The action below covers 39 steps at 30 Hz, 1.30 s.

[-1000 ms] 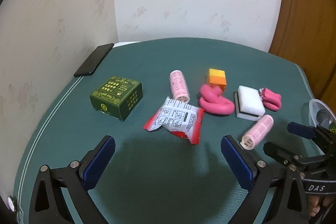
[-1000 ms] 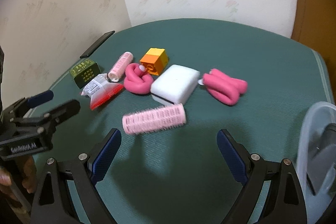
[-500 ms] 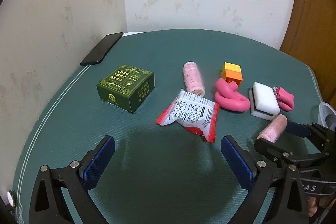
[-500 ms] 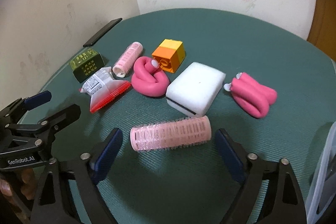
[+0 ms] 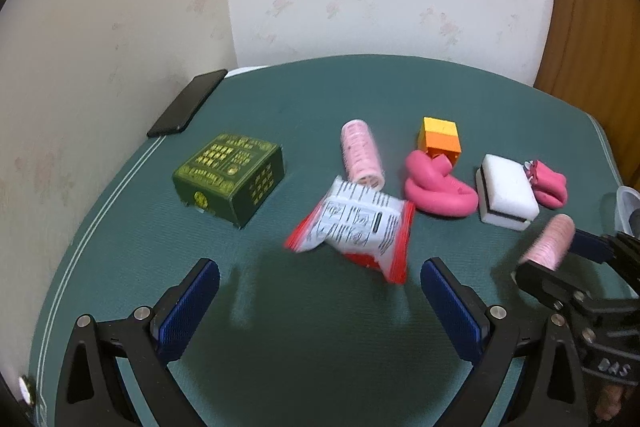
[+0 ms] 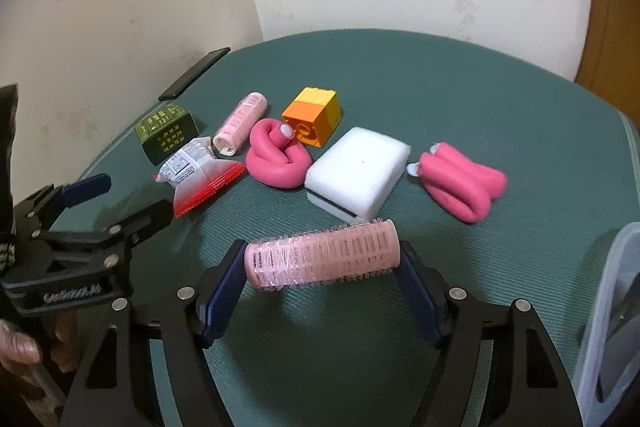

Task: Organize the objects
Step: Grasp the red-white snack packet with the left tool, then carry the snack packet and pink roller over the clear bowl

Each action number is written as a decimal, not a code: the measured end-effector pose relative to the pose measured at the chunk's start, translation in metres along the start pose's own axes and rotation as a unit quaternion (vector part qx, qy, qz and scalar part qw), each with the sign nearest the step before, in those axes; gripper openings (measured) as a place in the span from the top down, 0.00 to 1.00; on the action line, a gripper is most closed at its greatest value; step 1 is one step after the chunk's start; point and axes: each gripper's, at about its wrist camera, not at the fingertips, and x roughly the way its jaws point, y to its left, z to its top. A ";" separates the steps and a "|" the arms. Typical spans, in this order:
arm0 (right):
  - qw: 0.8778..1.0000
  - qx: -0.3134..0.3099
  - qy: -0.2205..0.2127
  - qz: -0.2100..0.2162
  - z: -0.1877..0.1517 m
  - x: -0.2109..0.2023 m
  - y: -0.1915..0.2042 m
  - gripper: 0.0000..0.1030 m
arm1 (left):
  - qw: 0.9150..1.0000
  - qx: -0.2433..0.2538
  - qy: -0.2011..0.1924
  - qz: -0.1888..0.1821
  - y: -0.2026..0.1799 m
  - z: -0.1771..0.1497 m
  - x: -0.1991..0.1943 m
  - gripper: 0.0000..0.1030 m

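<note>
Your right gripper (image 6: 322,263) has its blue pads pressed on both ends of the pink hair roller (image 6: 322,259), which lies crosswise between them, just above the green table (image 6: 460,95). Your left gripper (image 5: 320,297) stands wide apart, holding nothing; the snack packet (image 5: 356,227) lies at its 12 o'clock. Farther, at 1 o'clock from the roller, is the white sponge (image 6: 358,171).

Left wrist view low over table (image 5: 360,347), right wrist view closer, both facing the wall, sharing central clutter.
</note>
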 end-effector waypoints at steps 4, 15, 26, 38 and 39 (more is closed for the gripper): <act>1.000 0.009 -0.006 -0.004 -0.004 -0.008 -0.005 0.29 | 1.000 0.030 -0.003 -0.002 -0.012 0.007 0.006 0.01; 0.999 0.035 -0.012 -0.007 -0.012 -0.017 -0.017 0.29 | 0.998 0.033 0.041 -0.044 -0.008 0.025 0.043 0.22; 0.999 0.034 -0.014 -0.008 -0.013 -0.015 -0.016 0.29 | 0.996 0.033 0.043 -0.073 -0.009 0.022 0.042 0.47; 0.999 0.025 -0.042 -0.022 -0.012 -0.029 -0.016 0.29 | 0.995 0.035 0.006 -0.093 -0.010 0.018 0.012 0.48; 0.998 0.026 -0.044 -0.022 -0.012 -0.030 -0.017 0.29 | 0.995 0.037 0.004 -0.094 -0.010 0.019 0.011 0.48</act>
